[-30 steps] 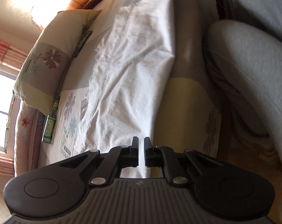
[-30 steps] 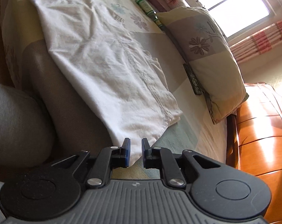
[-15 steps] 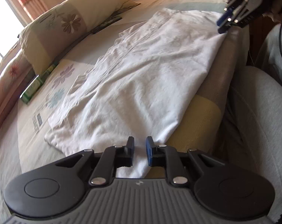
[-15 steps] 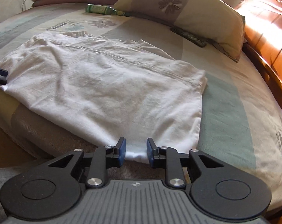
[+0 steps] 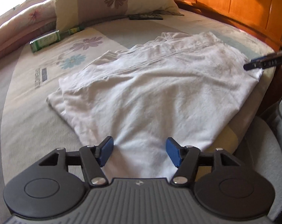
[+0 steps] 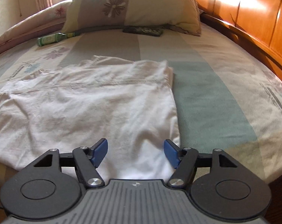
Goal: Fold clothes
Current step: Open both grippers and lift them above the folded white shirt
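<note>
Left wrist view: left gripper point(image 5: 139, 154) low over the near corner of a white garment point(image 5: 155, 91); its jaws are opening, cloth lying between the blue pads point(image 5: 105, 152) but not pinched.
Right wrist view: right gripper point(image 6: 135, 153) at the other near corner of the same garment point(image 6: 85, 108); jaws likewise opening, fabric beneath and between them, no grip. Its finger tip shows at the far right edge of the left view point(image 5: 262, 62).
Garment, place: spread flat on the bed point(image 6: 206, 97), near hem draped over the mattress edge towards the person.
Step in hand: judged a release, both corners let go after a lay-down or fold; garment reads as partly folded, a doubled edge along its left side.
Next move calls for: fresh holds on two corners or an edge, both hands level, so the next fold lands square. Thin cloth likely to slip or bunch if only one layer is caught.
Garment, material: soft white cotton-like knit, creased, with a stitched seam running across.
Bedspread: matte woven cover, panels of cream, grey and green, floral print.
Pillow point(image 6: 133, 9): plump, same flower pattern.
Green box point(image 5: 45, 41): small, oblong, cardboard, by the pillow.
Headboard point(image 5: 234, 5): glossy orange wood, panelled.
</note>
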Demonstrator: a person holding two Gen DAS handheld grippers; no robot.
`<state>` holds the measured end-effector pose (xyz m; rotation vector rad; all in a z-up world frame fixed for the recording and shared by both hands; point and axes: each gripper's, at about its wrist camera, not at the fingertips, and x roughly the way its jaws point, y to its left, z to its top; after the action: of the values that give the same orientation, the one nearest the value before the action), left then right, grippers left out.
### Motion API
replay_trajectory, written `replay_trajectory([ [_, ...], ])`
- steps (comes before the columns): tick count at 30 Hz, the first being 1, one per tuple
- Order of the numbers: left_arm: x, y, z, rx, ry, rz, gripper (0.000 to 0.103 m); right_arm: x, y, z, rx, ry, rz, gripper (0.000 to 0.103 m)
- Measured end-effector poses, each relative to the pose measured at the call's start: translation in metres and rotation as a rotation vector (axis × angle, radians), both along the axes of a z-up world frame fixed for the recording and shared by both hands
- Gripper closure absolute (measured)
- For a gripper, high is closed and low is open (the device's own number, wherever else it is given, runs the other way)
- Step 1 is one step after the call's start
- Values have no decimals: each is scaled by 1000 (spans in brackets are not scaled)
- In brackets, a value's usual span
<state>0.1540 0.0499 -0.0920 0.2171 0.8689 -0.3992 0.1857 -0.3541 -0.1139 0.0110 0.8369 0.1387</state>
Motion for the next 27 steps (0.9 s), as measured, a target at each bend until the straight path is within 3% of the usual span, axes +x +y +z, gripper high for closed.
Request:
replay_trajectory([
  [3, -8, 7, 11, -4, -4, 15, 39, -4, -10, 5, 54, -28, -70, 29],
  [6, 4, -2, 29, -13, -82, -23, 33, -2, -5, 12, 50, -58, -98, 25],
  [7, 11, -5, 35, -30, -107, -38, 27, 1, 1, 14, 51, -67, -82, 24],
  [10, 41, -20, 36, -59, -132, -55, 26, 10, 24, 16, 32, -84, -18, 19],
  [15, 80, -36, 13, -119, -99, -80, 26, 31, 57, 13, 10, -88, 53, 14],
  [20, 100, -13, -9, -126, -48, 71, 26, 51, 61, -2, -49, -76, 5, 11],
  [23, 104, 5, -2, -117, -36, 179, 27, 51, 46, -14, -16, -79, -36, 0],
  [25, 105, 10, 8, -126, -39, 204, 28, 49, 42, -17, 4, -90, -47, 0],
  [27, 107, 7, 19, -214, -35, 152, 27, 49, 43, -18, -2, -94, -54, 0],
])
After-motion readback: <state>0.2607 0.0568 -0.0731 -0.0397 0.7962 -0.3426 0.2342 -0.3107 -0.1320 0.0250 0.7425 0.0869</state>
